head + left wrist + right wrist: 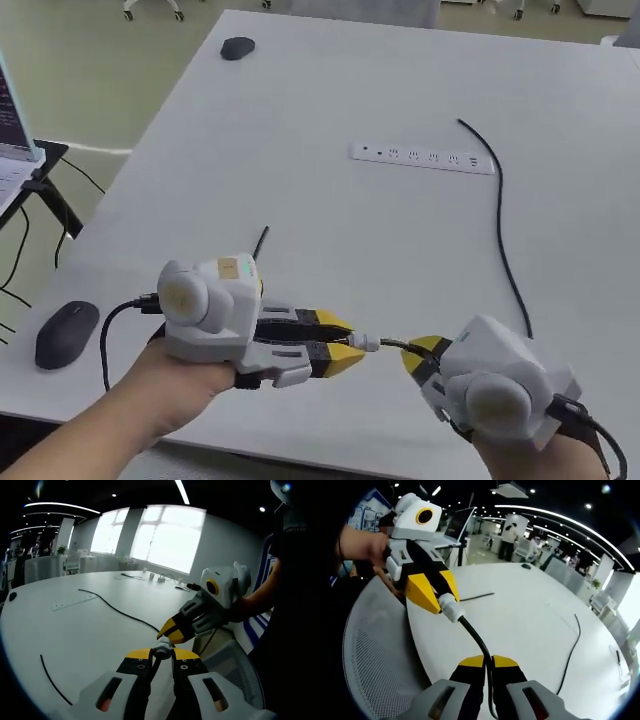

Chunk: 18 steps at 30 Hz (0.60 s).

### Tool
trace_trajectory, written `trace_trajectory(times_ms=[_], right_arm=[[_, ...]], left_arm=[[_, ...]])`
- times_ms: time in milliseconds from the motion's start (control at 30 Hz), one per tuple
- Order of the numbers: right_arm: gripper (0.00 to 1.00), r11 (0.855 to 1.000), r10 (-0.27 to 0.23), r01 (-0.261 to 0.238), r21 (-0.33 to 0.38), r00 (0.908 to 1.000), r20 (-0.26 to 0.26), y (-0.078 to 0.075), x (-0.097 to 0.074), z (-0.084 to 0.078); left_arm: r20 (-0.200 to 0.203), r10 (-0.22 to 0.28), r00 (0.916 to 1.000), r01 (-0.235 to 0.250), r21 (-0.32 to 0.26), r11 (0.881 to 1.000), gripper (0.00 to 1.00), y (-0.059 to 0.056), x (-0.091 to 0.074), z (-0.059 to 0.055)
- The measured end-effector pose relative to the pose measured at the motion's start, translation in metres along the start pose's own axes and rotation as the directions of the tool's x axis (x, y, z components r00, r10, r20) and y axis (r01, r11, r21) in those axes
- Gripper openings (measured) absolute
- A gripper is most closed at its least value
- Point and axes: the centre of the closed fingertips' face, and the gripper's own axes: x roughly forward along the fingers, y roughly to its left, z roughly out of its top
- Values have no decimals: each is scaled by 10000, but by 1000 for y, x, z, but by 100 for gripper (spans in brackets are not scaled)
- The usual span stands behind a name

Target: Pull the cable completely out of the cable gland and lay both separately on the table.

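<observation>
White plastic and yellow tips come first on my left. The left hand-held gripper (347, 345) lies almost level above the surface (330, 230) and points to the right. My left hand (178, 385) is wrapped under its body, and the forearm comes in from the lower left. Its jaws are pressed onto the cable gland (451, 608), a pale fitting whose nose sticks out just past the tips.

From that nose the black cable (474, 632) runs a short way to the right and goes in between the jaws of the right hand-held gripper (488, 661). Those jaws are pinched on it close to the gland (the cable runs on back between them in the right gripper view, so I cannot tell how much length lies behind the grip). This gripper points back to the left, tip toward tip with the other and tilted a little. My right hand (540, 462) is under it at the near edge of the surface.

The cable is not yet out of the gland, so I judge the step in hand to be the pull itself. To do it well, I would hold the left side steady as an anchor and draw the right one away along the gland's own axis. A sideways pull would likely bend the cable at the mouth and make the seal bite. The grip sits near the gland, so one stroke may not clear the whole length, and I expect to need a fresh grip further along. Both pieces are held up off the surface near its front edge, not yet laid down.
</observation>
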Motion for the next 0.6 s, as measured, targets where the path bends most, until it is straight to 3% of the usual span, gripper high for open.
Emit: trace_trajectory(times_ms=[333, 500, 600], right_arm=[[0, 9917, -197, 260, 1257, 9985, -513, -11, 2, -27], [0, 9754, -148, 338, 2178, 9960, -885, -11, 7, -46], [0, 9773, -79, 295, 2096, 9946, -1033, -11, 7, -51]], left_arm=[[-2, 11, 10000, -11, 97, 10000, 15, -2, 1, -1], [-83, 1, 10000, 0, 115, 9999, 15, -4, 3, -4], [-139, 3, 9999, -2, 86, 10000, 15, -4, 3, -7]])
